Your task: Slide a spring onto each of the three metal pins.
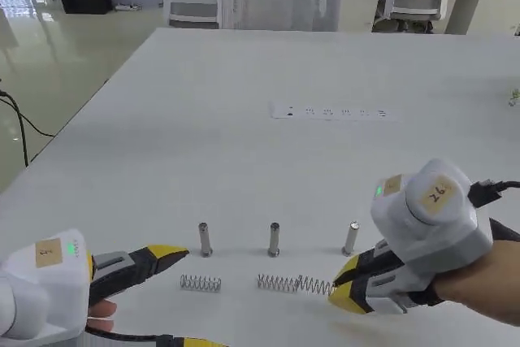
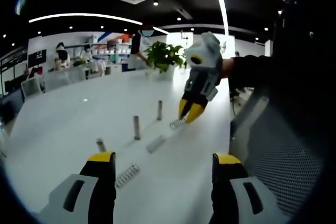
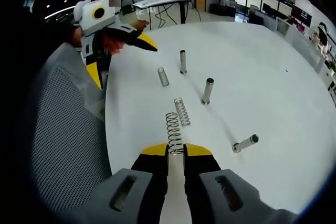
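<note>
Pickup step: right claw [image 3: 176, 150] clamped on spring [image 3: 172, 125] end, lower centre; left claw [image 2: 163, 162] apart. Next: lift, align over pin [image 1: 351, 238].

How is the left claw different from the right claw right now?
The left claw is open with its jaws wide apart; the right claw is shut. The left claw holds nothing; the right claw grips one end of a spring. Both have yellow tips.

The head view looks down on the table [image 1: 244, 119]; low gripper views face each other across the pins [image 1: 275, 239].
</note>
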{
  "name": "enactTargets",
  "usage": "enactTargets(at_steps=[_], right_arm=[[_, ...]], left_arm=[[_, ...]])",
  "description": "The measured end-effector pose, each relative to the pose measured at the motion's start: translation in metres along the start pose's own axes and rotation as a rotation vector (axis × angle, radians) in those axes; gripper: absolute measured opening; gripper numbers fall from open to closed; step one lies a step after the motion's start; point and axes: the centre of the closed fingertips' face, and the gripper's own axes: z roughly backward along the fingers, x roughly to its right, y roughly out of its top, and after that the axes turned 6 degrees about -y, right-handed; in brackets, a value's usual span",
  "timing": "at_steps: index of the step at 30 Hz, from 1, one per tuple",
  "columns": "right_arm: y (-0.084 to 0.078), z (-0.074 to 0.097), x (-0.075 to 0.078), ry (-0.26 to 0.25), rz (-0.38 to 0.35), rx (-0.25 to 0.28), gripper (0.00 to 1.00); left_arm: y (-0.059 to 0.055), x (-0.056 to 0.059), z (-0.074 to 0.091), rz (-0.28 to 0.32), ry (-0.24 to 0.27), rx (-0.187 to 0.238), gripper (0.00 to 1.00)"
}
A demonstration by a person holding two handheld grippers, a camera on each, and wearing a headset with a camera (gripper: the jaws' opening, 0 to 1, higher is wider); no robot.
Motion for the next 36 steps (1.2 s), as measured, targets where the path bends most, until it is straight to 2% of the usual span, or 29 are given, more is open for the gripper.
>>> enactTargets(at_steps=[5, 9, 16, 28, 36], right_arm=[[0.007, 0.001, -0.005, 0.012, 0.023, 0.001, 0.08], [0.013, 0.001, -0.008, 0.017, 0.043, 0.004, 0.08], [0.019, 0.002, -0.013, 0.029, 0.069, 0.003, 0.08], [0.023, 0.0, -0.02, 0.043, 0.098, -0.012, 0.08], [0.022, 0.001, -0.025, 0.062, 0.118, -0.017, 0.08]], left_arm=[[0.005, 0.0, -0.002, -0.021, -0.042, -0.021, 0.66], [0.008, 0.004, -0.009, -0.041, -0.081, -0.035, 0.6], [0.009, 0.008, -0.026, -0.046, -0.126, -0.034, 0.56], [0.016, 0.019, -0.053, -0.051, -0.22, -0.016, 0.38], [0.01, 0.03, -0.061, -0.071, -0.268, -0.04, 0.34]])
